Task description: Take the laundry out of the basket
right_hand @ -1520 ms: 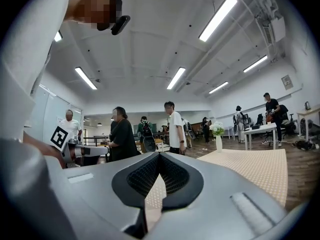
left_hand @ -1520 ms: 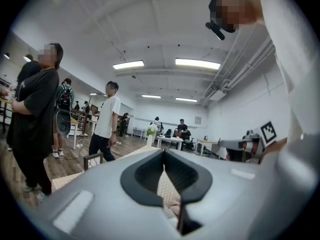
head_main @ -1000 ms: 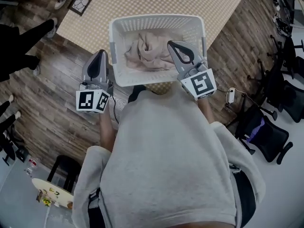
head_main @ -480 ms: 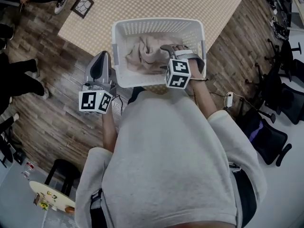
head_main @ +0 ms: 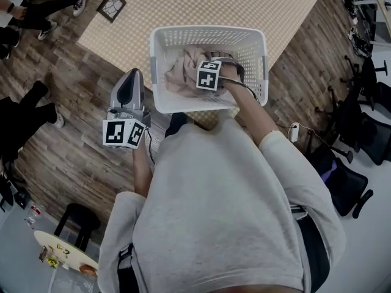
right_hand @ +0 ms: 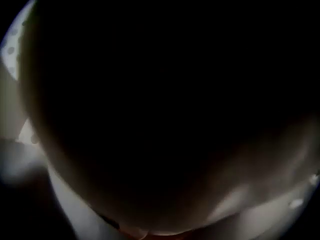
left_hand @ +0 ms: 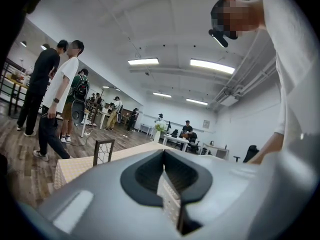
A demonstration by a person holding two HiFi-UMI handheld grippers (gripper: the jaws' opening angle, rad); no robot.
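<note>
A white perforated laundry basket [head_main: 208,33] stands on a checked rug [head_main: 201,2] and holds a heap of beige laundry [head_main: 182,73]. My right gripper [head_main: 227,69] is tipped down inside the basket, on the right side of the heap. Its jaws are opening and stand spread over the cloth. The right gripper view is almost wholly dark, with only a pale strip of basket wall [right_hand: 10,49] at the edge. My left gripper [head_main: 133,75] hangs outside the basket's left wall over the wooden floor. Its jaws are shut and empty, and in the left gripper view that gripper [left_hand: 164,159] points across the room.
A framed picture [head_main: 114,3] lies on the rug's far left corner. People stand at the upper left [head_main: 36,11]. Black office chairs [head_main: 348,182] crowd the right side. A dark stool [head_main: 76,221] is at the lower left, and a small white device [head_main: 294,130] lies on the floor.
My right gripper has gone from above the basket's front right corner down and leftward into the basket, tipping over onto the laundry. The left gripper has stayed almost where it was.
</note>
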